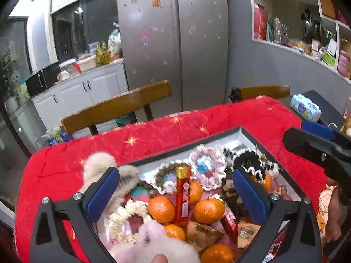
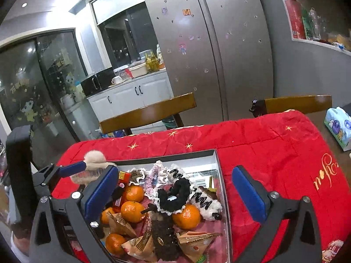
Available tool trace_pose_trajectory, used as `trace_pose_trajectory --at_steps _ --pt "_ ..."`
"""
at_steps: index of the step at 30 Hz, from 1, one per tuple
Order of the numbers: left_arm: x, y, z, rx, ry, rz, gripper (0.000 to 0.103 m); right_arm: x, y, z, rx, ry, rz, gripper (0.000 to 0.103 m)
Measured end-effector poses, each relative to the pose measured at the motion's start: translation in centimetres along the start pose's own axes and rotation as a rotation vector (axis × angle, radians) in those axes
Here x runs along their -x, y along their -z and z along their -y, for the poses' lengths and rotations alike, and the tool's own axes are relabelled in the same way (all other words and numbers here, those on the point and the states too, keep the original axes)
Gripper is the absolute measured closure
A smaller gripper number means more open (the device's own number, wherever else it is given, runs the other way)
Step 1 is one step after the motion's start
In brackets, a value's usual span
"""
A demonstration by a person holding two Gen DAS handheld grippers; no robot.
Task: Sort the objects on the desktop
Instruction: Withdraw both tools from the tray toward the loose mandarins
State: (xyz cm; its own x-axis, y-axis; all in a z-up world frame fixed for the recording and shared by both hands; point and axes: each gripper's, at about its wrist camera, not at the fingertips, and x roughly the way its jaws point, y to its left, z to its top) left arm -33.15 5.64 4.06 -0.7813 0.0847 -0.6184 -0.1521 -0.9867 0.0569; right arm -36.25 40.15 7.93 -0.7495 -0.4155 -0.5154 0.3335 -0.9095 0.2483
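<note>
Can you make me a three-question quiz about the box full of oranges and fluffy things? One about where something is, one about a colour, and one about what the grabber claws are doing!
1. Where do the oranges lie?
A. on a chair
B. inside the tray
C. on the fridge

2. What colour is the cloth under the tray?
A. red
B. green
C. white

3. How is the left gripper?
A. shut on an orange
B. shut on a wrapper
C. open, holding nothing

Answers: 1 B, the oranges sit among the scrunchies inside the tray's walls. 2 A, red cloth with gold stars shows around the tray. 3 C, its blue pads stand wide apart over the tray.
</note>
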Motion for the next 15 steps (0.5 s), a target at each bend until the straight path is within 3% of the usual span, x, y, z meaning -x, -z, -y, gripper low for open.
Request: trace_pose_trajectory --at_steps 8,15 --pt "2.4 -0.4 0.0 -0.016 -0.051 0.076 0.000 1.6 -0.4 -1.1 0.026 -0.018 0.033 0.000" --pt "7.4 -0.5 0.3 -0.006 -0.053 0.150 0.000 5.3 -1.3 -1.9 -0.005 -0.020 0.077 0.000"
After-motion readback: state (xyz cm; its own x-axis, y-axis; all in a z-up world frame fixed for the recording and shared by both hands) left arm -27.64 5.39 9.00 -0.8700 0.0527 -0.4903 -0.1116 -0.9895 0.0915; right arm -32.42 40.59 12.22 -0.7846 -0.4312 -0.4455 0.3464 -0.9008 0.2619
